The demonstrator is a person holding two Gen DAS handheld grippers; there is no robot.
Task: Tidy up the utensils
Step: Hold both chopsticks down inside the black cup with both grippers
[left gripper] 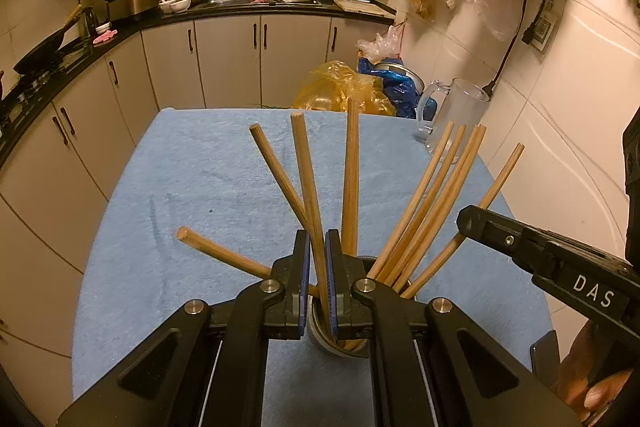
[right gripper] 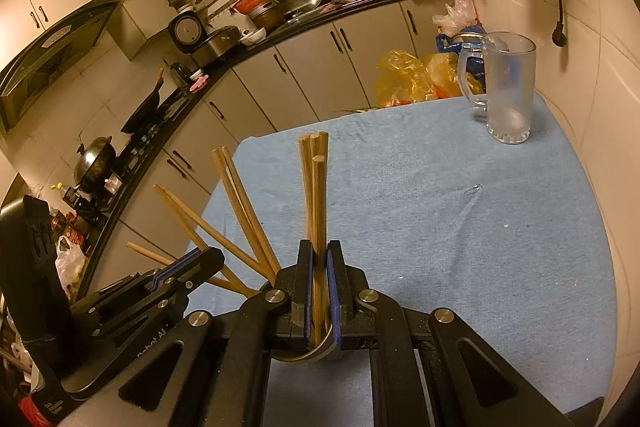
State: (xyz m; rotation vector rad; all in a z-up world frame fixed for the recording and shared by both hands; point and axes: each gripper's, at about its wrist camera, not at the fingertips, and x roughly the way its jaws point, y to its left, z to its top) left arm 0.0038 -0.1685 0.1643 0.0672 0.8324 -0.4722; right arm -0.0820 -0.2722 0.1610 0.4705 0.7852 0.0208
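On a table covered by a light blue cloth, a round metal holder stands at the near edge, and wooden chopsticks fan out of it in several directions. The left tool is clamped on a single chopstick that rises nearly upright from the holder, its blue pads pressed against the stick on both sides. To the left of that stick, two others lean away, one steeply and one almost flat over the cloth; another stands just to its right. Further right, a cluster of five or so leans towards the right side of the table. The right tool is clamped on a small bundle of chopsticks that stand close together, their square ends level near the top; the curved rim of the holder shows just below its pads. In the right wrist view the left tool lies to the left, among the spread sticks. A frosted glass mug with a handle stands upright at the far right corner of the table, well apart from the holder. Beyond the table, yellow plastic bags sit on the floor against the kitchen cabinets.
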